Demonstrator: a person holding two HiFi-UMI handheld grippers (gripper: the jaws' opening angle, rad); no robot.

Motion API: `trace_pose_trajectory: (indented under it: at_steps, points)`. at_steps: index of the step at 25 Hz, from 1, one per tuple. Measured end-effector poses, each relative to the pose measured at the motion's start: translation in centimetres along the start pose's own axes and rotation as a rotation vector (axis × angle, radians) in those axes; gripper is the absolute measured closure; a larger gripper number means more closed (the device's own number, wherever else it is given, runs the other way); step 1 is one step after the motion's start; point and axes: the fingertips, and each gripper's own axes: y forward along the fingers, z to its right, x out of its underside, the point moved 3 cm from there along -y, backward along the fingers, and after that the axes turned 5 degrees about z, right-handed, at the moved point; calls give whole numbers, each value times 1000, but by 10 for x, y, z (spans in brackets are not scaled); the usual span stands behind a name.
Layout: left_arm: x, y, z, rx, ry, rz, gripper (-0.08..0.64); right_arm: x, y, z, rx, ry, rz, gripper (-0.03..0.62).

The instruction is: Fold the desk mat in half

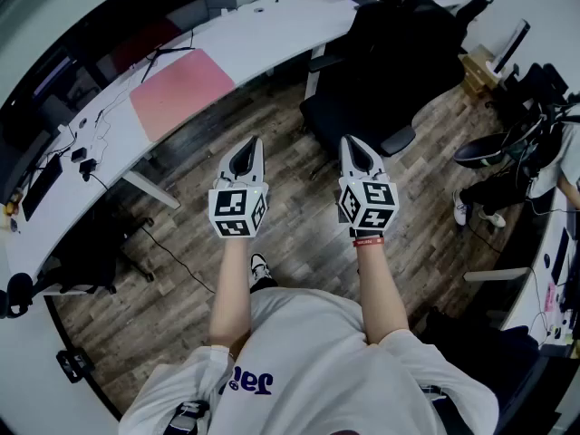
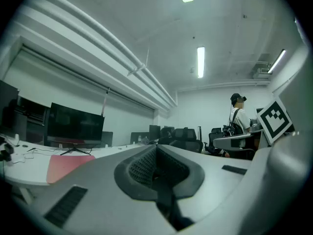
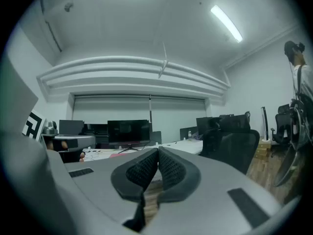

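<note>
Person stands back from the desk, both arms out level over the wood floor. Left gripper: jaws closed pad to pad, nothing between them. Right gripper: same, closed and empty. The pink desk mat lies flat and unfolded on the white desk, at about 10 o'clock from the grippers in the head view and well apart from both. Fold not begun; an approach comes first. Risks as I judge them: the jaws must open before they meet the mat, or closed tips will only shove it along the desk. Black cables run at the mat's far edge, 11 o'clock side, and could snag or drag if that edge is lifted. A flat mat gives little lip to pinch, so a shallow bite may slip. Uneven lift by the two hands would skew the fold. A dark office chair at 1 o'clock crowds the right-hand path.
</note>
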Motion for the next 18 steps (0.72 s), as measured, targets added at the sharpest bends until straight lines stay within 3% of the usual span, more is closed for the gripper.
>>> trace_pose_trajectory:
  at_steps: [9,18]
  points:
    - [0,15,-59,-11,-10,-7,546,5,55,-41,-33,22,-17,577]
    - [-4,17,-155,-43,-6,-15,546,11,132,-117,-88,77,-13,577]
